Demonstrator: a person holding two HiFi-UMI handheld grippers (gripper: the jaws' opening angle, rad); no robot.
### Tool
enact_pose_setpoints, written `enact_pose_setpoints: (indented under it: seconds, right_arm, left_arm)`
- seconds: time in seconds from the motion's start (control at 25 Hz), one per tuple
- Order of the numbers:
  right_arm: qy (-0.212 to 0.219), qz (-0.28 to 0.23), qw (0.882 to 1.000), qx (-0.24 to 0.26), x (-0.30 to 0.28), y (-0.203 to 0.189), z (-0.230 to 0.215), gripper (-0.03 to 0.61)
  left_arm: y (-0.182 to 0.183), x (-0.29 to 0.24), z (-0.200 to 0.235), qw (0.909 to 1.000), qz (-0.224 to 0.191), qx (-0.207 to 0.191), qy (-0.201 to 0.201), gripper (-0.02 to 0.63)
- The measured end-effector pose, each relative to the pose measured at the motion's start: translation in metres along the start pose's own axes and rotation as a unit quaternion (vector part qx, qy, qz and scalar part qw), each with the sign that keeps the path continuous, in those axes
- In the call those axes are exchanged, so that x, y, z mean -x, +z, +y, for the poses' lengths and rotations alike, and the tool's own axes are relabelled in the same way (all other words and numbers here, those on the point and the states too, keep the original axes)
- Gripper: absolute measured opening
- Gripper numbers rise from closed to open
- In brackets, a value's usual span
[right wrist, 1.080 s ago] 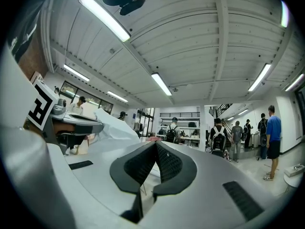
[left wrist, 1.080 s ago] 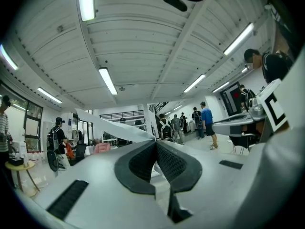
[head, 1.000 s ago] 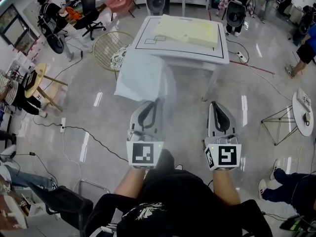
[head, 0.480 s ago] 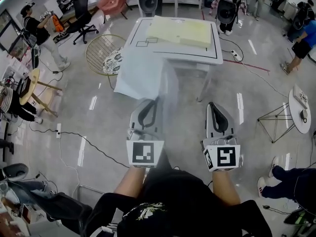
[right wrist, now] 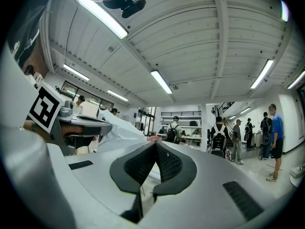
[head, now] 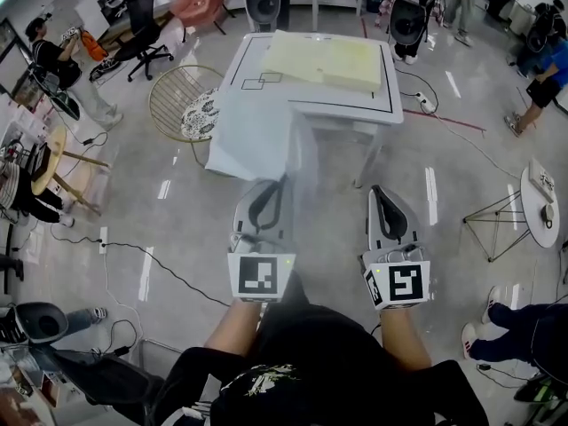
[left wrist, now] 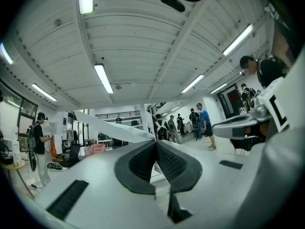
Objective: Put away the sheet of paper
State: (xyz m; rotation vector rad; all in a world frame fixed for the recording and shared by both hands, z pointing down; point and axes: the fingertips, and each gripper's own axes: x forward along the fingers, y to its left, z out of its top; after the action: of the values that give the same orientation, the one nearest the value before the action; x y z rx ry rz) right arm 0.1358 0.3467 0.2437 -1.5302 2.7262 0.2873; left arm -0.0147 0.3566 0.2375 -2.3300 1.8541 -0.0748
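Left gripper (head: 275, 185): clamped shut on sheet of paper (head: 252, 136), at its edge.
Right gripper (head: 381, 191): closed, empty.
Table (head: 395, 106): ahead, open floor (head: 337, 211) between.

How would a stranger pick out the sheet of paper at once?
Find the white table with the black outline at the top of the head view. In front of its near left corner, the sheet of paper hangs from the shut left gripper. Unlike the pale yellow pad lying flat on the table, it is white, rumpled and held in the air.
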Motion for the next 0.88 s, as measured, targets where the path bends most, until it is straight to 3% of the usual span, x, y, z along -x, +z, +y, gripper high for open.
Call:
enact_pose_setpoints:
  seconds: [0.48,0.88]
  right_arm:
    - [0.002,-0.007,1.0,-0.002,-0.076,0.004,0.002,-0.002]
    - [-0.022,0.005,1.0,0.004,-0.14,-0.005,-0.001,-0.001]
  left_arm:
    - [-0.002,-0.051,0.055,1.0,-0.002,0.004,0.001,0.002]
    - [-0.016,-0.1,0.095,0.9997,0.003,-0.002,-0.023,0.002]
